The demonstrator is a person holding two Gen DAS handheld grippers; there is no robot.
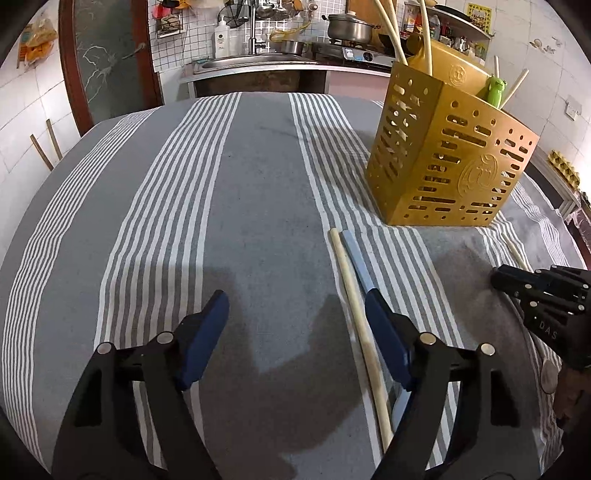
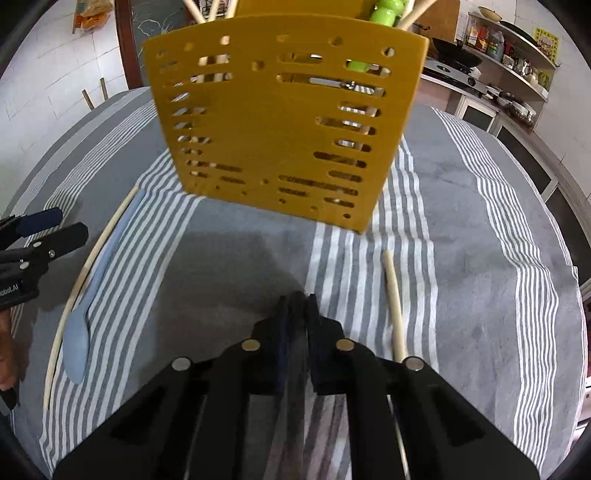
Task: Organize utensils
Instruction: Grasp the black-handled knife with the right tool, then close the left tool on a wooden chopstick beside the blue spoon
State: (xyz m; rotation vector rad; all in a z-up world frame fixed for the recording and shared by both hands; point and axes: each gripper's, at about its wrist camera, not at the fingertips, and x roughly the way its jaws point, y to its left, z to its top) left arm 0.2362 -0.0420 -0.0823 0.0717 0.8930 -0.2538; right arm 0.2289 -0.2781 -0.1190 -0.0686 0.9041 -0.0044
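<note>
A yellow perforated utensil holder (image 1: 447, 155) stands on the striped cloth, also close ahead in the right wrist view (image 2: 280, 122), with pale chopsticks and a green utensil (image 1: 493, 90) in it. A pale chopstick (image 1: 354, 295) and a light blue spoon (image 1: 356, 258) lie side by side on the cloth; both show at the left of the right wrist view, chopstick (image 2: 79, 280) and spoon (image 2: 92, 288). My left gripper (image 1: 297, 314) is open, low over the cloth, its right finger beside the spoon. My right gripper (image 2: 295, 299) is shut and empty. Another chopstick (image 2: 393, 299) lies just right of it.
The table wears a grey and white striped cloth (image 1: 221, 192). A kitchen counter with a sink (image 1: 255, 62), a pot (image 1: 349, 27) and a stove lies beyond the table's far edge. Shelves with jars (image 2: 509, 48) stand at the right.
</note>
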